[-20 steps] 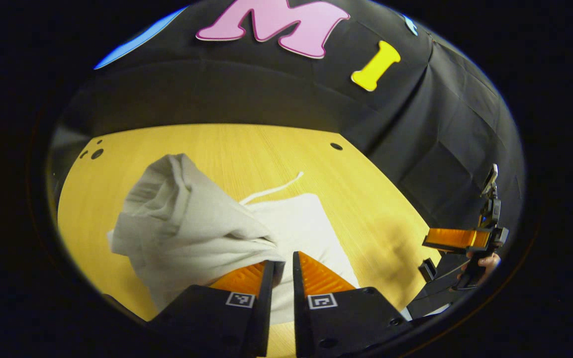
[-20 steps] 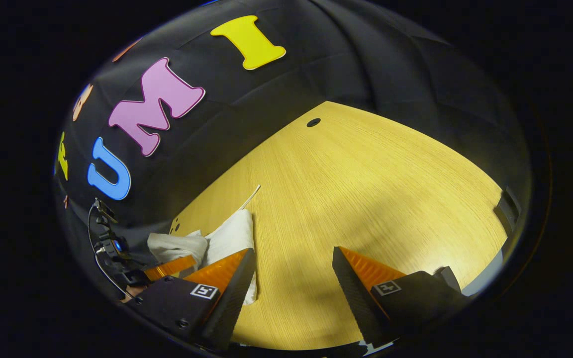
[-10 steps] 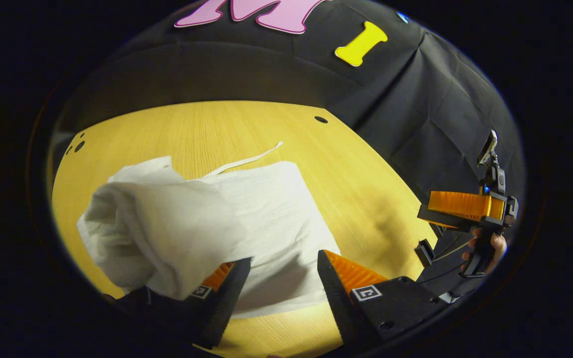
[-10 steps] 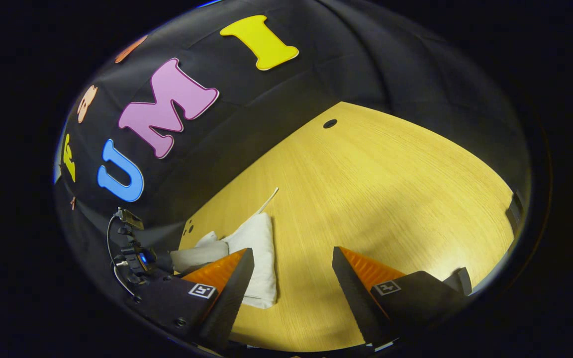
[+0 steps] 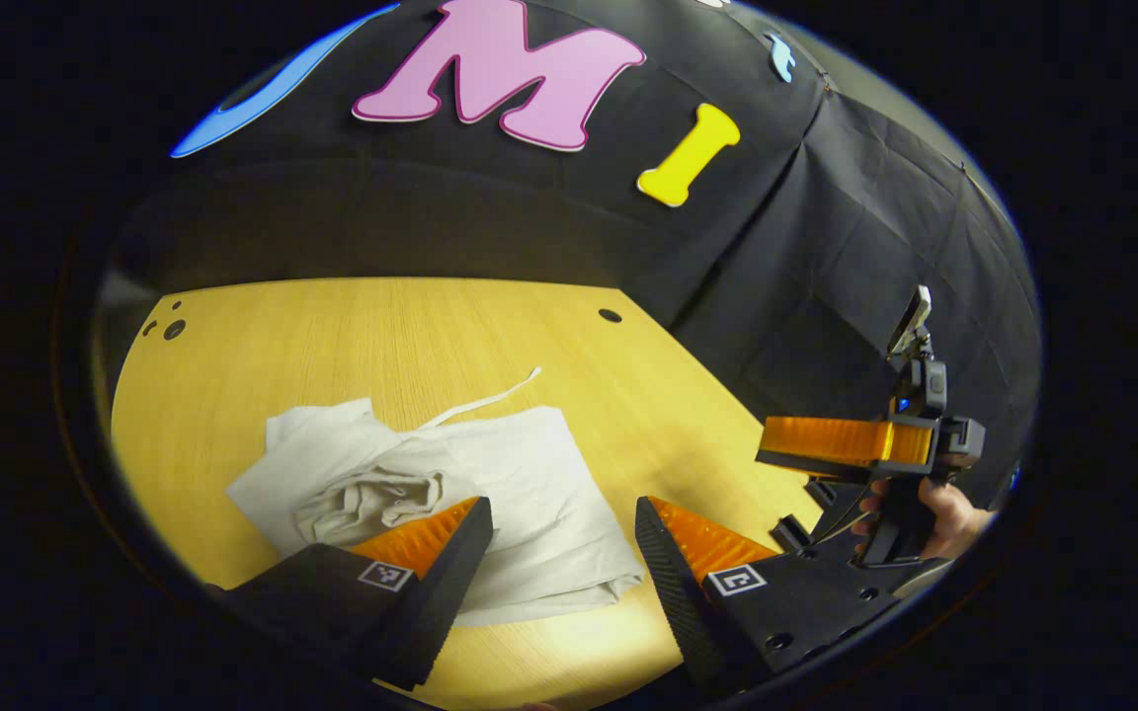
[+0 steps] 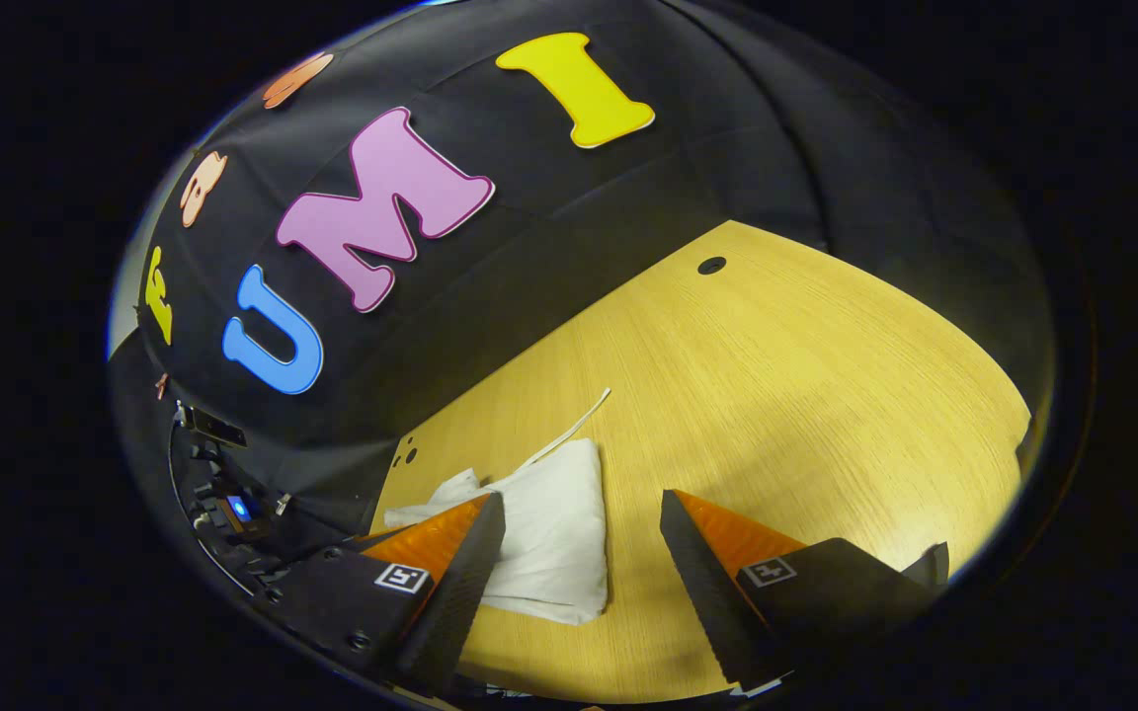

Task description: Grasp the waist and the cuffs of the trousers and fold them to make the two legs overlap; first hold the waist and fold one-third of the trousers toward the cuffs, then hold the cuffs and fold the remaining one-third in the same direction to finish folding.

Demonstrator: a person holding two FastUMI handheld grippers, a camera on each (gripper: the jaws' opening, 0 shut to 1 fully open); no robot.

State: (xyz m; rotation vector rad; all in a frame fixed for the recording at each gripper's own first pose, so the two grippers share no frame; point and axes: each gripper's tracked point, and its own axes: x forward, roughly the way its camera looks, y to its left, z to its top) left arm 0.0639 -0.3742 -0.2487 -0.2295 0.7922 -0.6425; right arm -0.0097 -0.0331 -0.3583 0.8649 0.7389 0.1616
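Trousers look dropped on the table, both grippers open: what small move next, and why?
Probably bring the left gripper down onto the bunched, rumpled part at the trousers left end and smooth it flat. Both the left gripper and the right gripper stand open and hold nothing, the drawstring trails onto the wooden table, and that end is not lying flat.

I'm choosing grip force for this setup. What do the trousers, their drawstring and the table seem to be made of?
The trousers: soft woven or knit cloth, probably cotton, matte off-white; it bunches and creases in limp folds. The drawstring: a thin pale cord or flat tape, lying loosely curved on the table. The table: wood or wood-look laminate, yellow, smooth, with fine straight grain lines and a faint sheen.
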